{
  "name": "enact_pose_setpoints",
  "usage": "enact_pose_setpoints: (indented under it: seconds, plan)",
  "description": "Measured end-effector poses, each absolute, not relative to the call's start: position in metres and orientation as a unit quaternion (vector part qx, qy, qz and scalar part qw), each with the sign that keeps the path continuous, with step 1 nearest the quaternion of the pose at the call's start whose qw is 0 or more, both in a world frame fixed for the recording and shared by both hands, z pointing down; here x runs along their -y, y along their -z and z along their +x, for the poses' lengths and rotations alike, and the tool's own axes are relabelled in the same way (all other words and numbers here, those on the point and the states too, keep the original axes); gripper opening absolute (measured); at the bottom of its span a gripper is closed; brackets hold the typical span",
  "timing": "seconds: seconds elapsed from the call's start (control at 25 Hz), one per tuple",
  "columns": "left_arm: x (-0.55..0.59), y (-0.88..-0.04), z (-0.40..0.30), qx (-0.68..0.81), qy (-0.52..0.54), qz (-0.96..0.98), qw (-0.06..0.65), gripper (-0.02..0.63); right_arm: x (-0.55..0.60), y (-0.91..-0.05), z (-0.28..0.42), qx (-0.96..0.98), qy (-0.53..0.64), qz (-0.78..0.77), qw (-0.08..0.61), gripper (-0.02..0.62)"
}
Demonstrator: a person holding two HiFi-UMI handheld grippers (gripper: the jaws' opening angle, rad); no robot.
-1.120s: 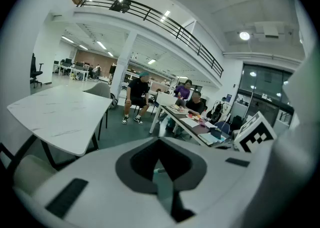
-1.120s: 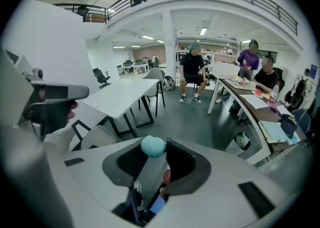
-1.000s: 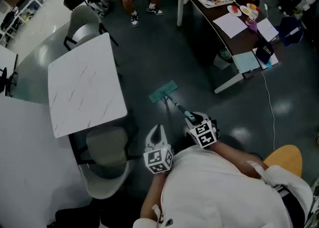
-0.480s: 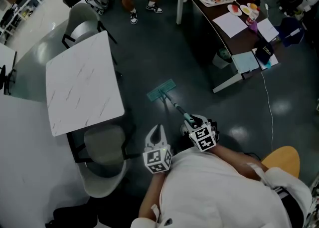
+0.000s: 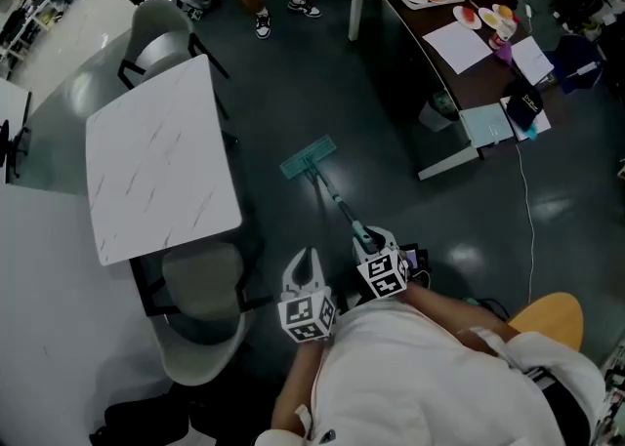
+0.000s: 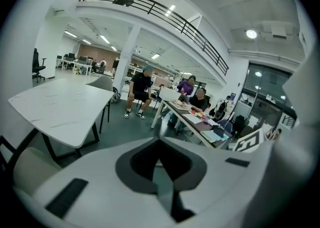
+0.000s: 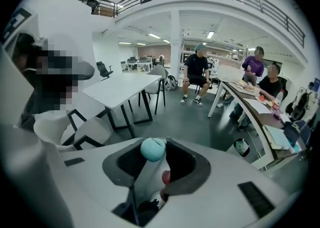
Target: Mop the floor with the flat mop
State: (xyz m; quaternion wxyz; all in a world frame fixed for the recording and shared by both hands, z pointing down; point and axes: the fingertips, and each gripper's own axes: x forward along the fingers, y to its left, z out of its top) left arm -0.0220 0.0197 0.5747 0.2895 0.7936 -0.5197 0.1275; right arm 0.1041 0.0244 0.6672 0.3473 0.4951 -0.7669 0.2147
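**Progress.** I am judging the mopping to be under way, somewhere early to middle. The mop head (image 5: 308, 158) is lying flat on the floor (image 5: 293, 83), out ahead of me in the open stretch between the white table (image 5: 156, 161) and the long dark table (image 5: 444, 93). The floor is shining dully all over. I am finding no wet-dry edge, so I cannot tell which part is mopped. I am counting most of it as left to do.

**Right tongs** (image 5: 369, 244). These are clamping the top of the pole (image 5: 330, 195), with its rounded teal cap (image 7: 152, 149) poking up between the jaws.

**Left tongs** (image 5: 307, 261). The jaws are pressing together and carrying nothing. They are hanging just beside the right tongs, off the pole.

**Materials and shapes.**
- Mop head: a thin teal rectangle, looking like cloth over a flat plate.
- Pole: slim and straight, pale metal, running teal toward the grip.
- Floor: dark, smooth and hard, throwing back the ceiling lights.
- White table: a square top with faint marble veining on dark legs.
- Chair (image 5: 200, 288): a pale moulded shell, tucked under the white table's near edge.
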Motion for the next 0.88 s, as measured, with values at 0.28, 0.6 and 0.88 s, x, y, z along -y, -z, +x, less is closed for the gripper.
enact_pose_setpoints:
  seconds: [0.28, 0.6, 0.88]
  plan:
    - [0.002, -0.567, -0.036, 0.553, -0.108, 0.779, 0.275, 0.008, 0.098, -0.704, 0.083, 0.766, -0.191, 0.521, 0.324, 0.114]
    - [0.005, -0.563, -0.053, 0.581, -0.105, 0.760, 0.273, 0.008, 0.210, -0.741, 0.079, 0.746, -0.191, 0.537, 0.344, 0.112]
    - [-0.003, -0.565, -0.068, 0.585, -0.101, 0.757, 0.273, 0.008, 0.162, -0.720, 0.110, 0.744, -0.198, 0.534, 0.350, 0.110]
